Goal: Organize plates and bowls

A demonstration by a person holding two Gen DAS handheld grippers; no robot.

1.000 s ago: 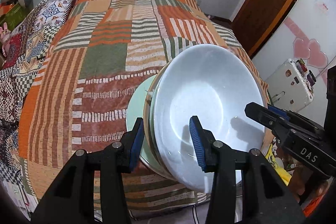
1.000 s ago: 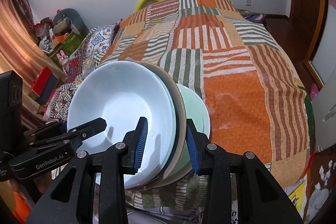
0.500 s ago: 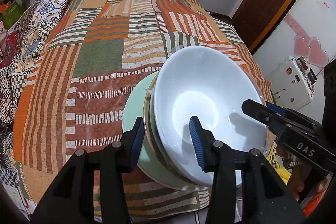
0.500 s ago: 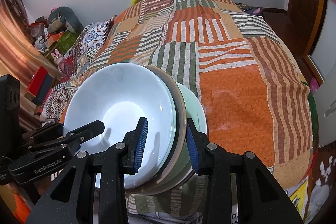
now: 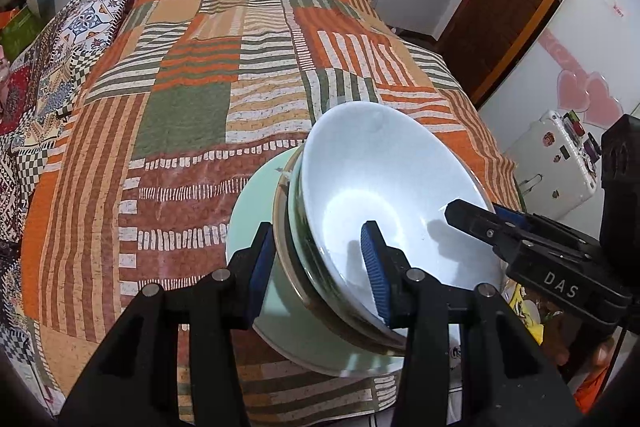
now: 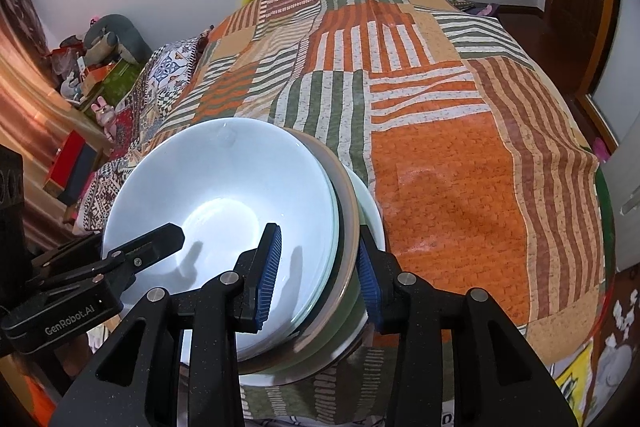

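Your left claw (image 5: 320, 267) pinches the near rim of a nested stack of dishes: one blue pad sits inside the white bowl (image 5: 384, 187), the other outside, against the rim of the tan-edged dish (image 5: 280, 247) beneath it. Your right claw (image 6: 320, 275) pinches the same stack from the opposite side, one pad inside the white bowl (image 6: 216, 195) and the other on the outer rims below. In the left view the right claw (image 5: 476, 223) reaches over the bowl's far edge; in the right view the left claw (image 6: 152, 247) does the same from the left. The white bowl is on top and holds nothing but the claw pads and their shadows. Under it nest a glassy greenish dish (image 6: 334, 259) and the tan-edged dish (image 6: 352, 227), and at the bottom lies a pale green plate (image 5: 256, 207), the widest of them. The stack tilts, at the near edge of the bed (image 5: 180, 107); whether it rests on the bed or is held just above it you cannot tell. The bed is covered by a striped patchwork quilt (image 6: 460, 167), and beyond it a patterned pillow (image 5: 96, 19) lies at the far left.
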